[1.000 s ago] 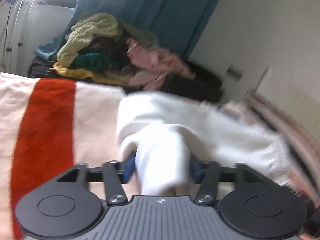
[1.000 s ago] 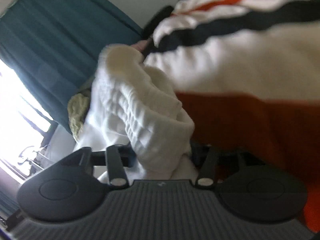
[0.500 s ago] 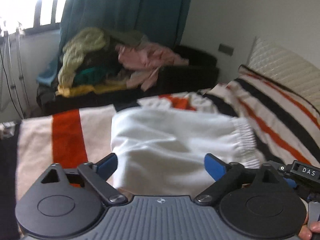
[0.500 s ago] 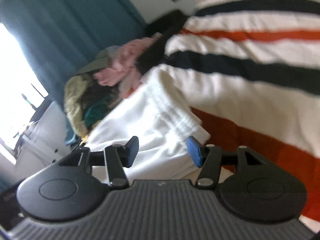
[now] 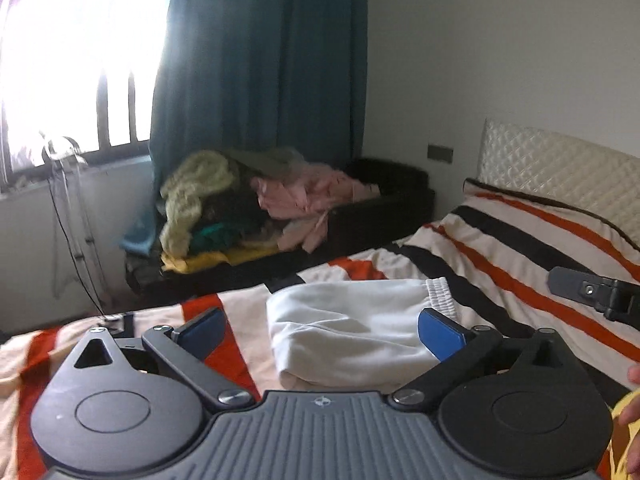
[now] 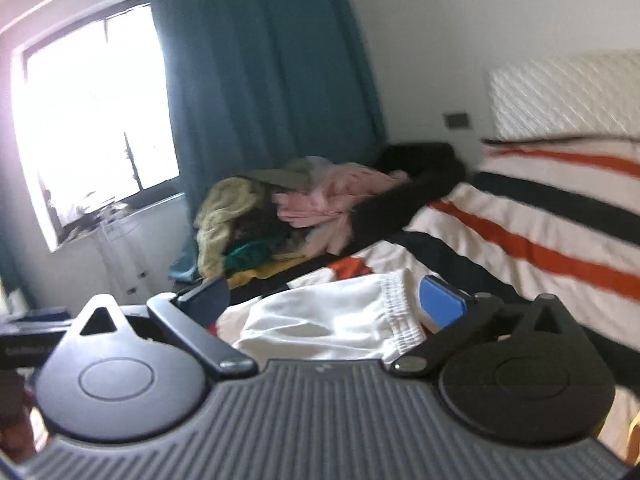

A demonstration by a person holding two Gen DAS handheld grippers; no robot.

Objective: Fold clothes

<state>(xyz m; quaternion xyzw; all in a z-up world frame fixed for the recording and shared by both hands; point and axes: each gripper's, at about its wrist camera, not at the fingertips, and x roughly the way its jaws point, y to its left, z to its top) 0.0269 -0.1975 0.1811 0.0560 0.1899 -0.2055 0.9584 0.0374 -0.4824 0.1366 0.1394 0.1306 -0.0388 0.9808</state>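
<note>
Your bed [image 5: 520, 248] fills the lower half of both views, covered in a cream spread with orange and black stripes, its quilted white headboard [image 5: 560, 160] at the far right. Behind it a teal curtain [image 5: 260, 60] hangs beside the bright window [image 5: 72, 52]. Below the curtain sits one heap of unfolded clothes [image 5: 240, 208], with yellow-green, pink, green and yellow pieces jumbled together on a dark surface beside the bed.

The one garment you are working on, the white shorts [image 5: 352, 332], lies on the bed just ahead of both grippers. It is folded into a compact, roughly rectangular bundle, the fold edge rounded at the near side and the gathered elastic waistband [image 5: 440, 296] along its right end. In the right wrist view the white shorts [image 6: 320, 320] look softer and blurred, waistband ribs toward the right.

Your left gripper [image 5: 320, 328] hovers level over the bed, its two blue-padded fingers spread wide on either side of the bundle and pinching nothing. Your right gripper [image 6: 324, 296] is tilted slightly, its fingers likewise spread wide with no cloth between them; part of it also shows at the right edge of the left wrist view, above the striped spread.
</note>
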